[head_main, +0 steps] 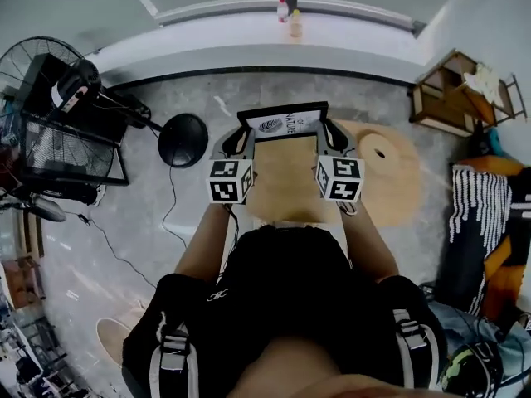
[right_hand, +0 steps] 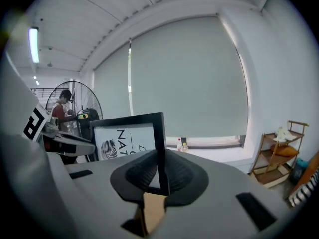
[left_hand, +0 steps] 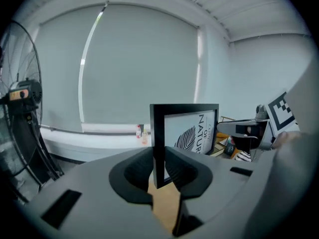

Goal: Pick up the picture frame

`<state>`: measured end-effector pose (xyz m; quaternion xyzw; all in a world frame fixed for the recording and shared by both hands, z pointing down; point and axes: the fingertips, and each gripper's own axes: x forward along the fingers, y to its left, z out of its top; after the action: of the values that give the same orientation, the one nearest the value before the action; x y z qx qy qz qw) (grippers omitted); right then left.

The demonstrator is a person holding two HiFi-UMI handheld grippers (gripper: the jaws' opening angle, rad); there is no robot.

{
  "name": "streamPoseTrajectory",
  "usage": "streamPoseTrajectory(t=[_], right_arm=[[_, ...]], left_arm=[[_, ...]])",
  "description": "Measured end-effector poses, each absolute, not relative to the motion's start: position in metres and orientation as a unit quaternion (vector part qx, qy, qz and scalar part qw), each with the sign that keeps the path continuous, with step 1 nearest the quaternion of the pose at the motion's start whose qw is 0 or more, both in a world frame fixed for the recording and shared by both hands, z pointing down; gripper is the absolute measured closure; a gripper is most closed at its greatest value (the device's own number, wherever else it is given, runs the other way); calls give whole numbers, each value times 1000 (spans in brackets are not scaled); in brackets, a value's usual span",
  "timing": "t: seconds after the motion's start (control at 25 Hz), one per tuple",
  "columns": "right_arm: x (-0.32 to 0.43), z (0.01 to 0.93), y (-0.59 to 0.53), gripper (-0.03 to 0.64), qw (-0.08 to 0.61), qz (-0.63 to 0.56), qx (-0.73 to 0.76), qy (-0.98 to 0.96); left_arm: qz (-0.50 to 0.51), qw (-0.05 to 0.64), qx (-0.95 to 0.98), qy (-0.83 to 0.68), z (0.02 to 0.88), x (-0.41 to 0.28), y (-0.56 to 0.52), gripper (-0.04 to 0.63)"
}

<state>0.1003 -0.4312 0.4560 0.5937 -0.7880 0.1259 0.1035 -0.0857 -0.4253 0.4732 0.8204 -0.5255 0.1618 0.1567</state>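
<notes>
Black moulding borders the picture frame, which sits just above the centre of the head view, held between two grippers in front of the person. A tan wooden surface with a rounded edge lies below it, toward the right.

Left gripper: jaws clamped on the frame's left edge, with the moulding pinched between the pads.

Right gripper: jaws clamped on the opposite edge in the same manner.

The print shows a leaf motif and lettering. A standing fan occupies the upper left and a wooden shelf the upper right. Small bottles stand on the sill at top centre.
</notes>
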Motion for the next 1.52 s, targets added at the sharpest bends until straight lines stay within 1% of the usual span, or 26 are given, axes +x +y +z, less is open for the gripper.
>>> streamPoseTrajectory(t=[0.28, 0.44, 0.6, 0.64, 0.96, 1.52], right_arm=[[105, 371, -401, 554, 110, 31, 615, -780], [119, 339, -393, 559, 94, 12, 624, -776], [134, 317, -389, 601, 70, 2, 642, -763], [138, 314, -388, 601, 66, 1, 644, -762], [140, 310, -389, 603, 55, 6, 637, -769], [143, 312, -393, 603, 58, 11, 639, -767]], left_arm=[[121, 74, 837, -528, 376, -80, -406, 511], [103, 44, 843, -527, 341, -67, -401, 511], [90, 20, 851, -517, 318, -56, -395, 509], [87, 15, 852, -516, 314, -52, -395, 509], [81, 14, 851, -519, 308, -50, -398, 509], [83, 18, 852, -517, 310, -47, -402, 509]])
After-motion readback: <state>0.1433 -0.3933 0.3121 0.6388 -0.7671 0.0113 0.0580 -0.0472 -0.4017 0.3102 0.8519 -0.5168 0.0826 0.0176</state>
